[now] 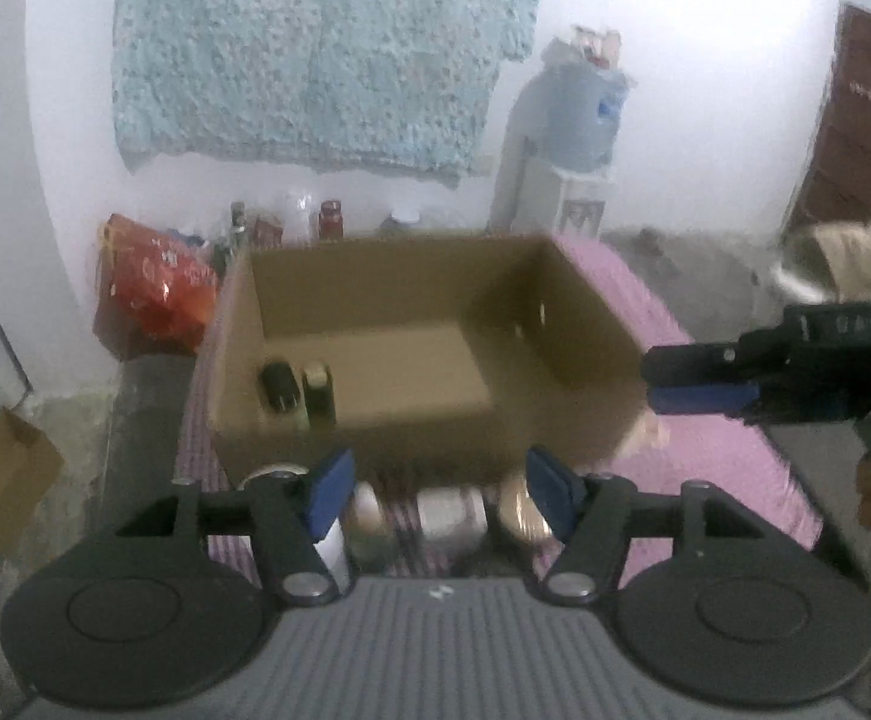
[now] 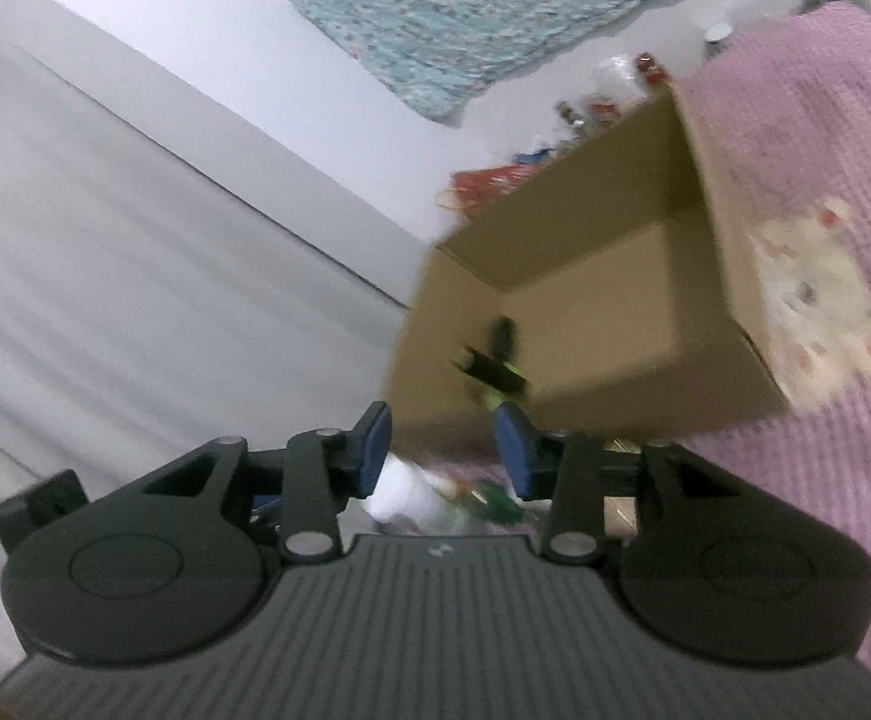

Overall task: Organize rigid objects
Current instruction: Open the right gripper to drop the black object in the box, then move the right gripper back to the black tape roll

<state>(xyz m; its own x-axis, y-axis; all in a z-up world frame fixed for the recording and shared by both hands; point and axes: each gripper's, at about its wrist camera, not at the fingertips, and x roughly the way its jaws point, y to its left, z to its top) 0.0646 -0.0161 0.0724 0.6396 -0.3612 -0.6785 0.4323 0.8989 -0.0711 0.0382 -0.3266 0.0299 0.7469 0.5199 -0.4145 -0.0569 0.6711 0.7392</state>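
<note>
Left gripper [image 1: 438, 495] nearest, blue-padded fingers [image 1: 330, 495] spread wide, gripping nothing, hovering over row of small jars and bottles [image 1: 450, 516] on pink textured mat [image 1: 705, 456]; blurred, exact types unclear. Just beyond, open brown cardboard box [image 1: 417, 324] on same mat, with two dark small bottles [image 1: 297, 390] upright in near-left corner. Right gripper [image 1: 699, 399] entering from right beside box wall, seen side-on, empty, pads close together there. Right wrist view: right gripper [image 2: 444, 450] parted moderately, nothing held, white container [image 2: 402, 495] and green item [image 2: 498, 504] below, blurred. Box [image 2: 585, 330] ahead, tilted in frame, dark bottle with green label [image 2: 495, 372] inside. Farther back: red bag [image 1: 159, 288], water dispenser [image 1: 579, 138], light blue floral cloth [image 1: 327, 54] on white wall.
</note>
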